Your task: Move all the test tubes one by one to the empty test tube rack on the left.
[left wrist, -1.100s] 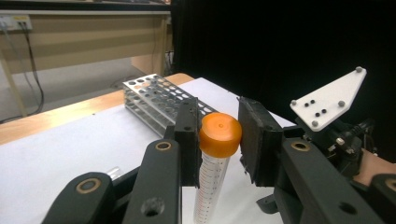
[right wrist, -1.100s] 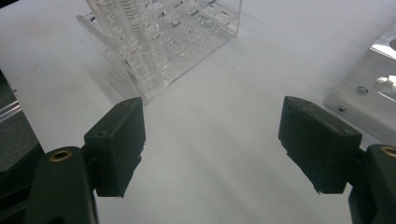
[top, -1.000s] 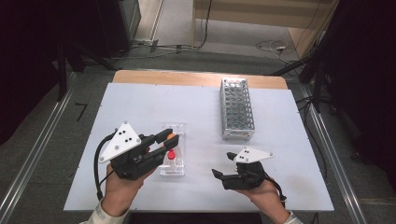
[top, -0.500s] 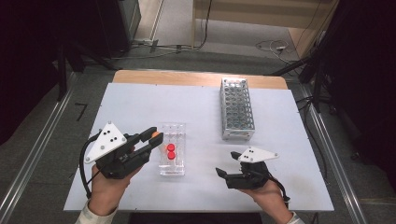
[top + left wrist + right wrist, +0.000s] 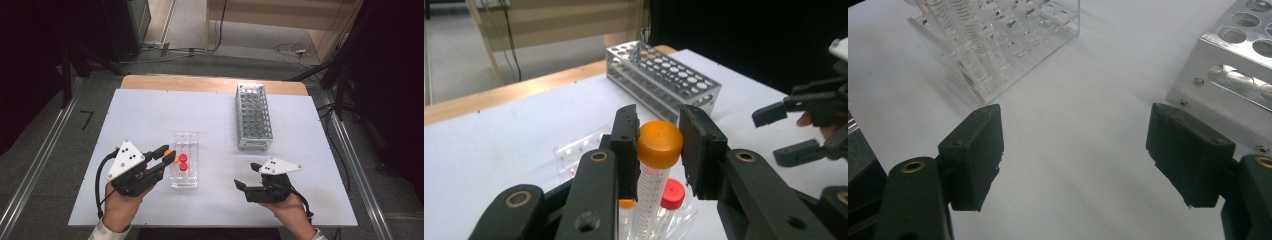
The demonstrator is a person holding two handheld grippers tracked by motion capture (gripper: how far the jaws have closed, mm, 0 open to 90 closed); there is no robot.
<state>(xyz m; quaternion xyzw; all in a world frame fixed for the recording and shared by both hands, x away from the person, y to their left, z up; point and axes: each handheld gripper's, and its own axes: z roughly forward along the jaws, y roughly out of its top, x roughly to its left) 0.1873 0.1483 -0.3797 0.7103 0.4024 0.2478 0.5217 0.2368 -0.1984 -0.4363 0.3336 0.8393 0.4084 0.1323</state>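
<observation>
My left gripper [image 5: 168, 156] is shut on the orange cap [image 5: 659, 144] of a clear graduated tube [image 5: 647, 200], held upright at the left edge of the clear plastic rack [image 5: 186, 140]. Whether the tube's foot sits in a hole I cannot tell. Two red-capped tubes [image 5: 183, 162] stand in that rack; one red cap [image 5: 672, 193] shows just behind the held tube. My right gripper [image 5: 247, 176] rests low on the white table [image 5: 150, 115], its jaws wide apart [image 5: 1074, 150] with nothing between them.
A metal tube rack [image 5: 253, 117] with several empty holes stands at the back right, also seen as a metal rack [image 5: 1238, 55] close to my right jaw. The clear rack [image 5: 1013, 45] lies ahead of the right gripper. A wooden strip [image 5: 210, 84] runs along the table's far edge.
My left gripper has shifted left and sunk with the orange-capped tube, from over the clear rack to its left edge. The right gripper has stayed put.
</observation>
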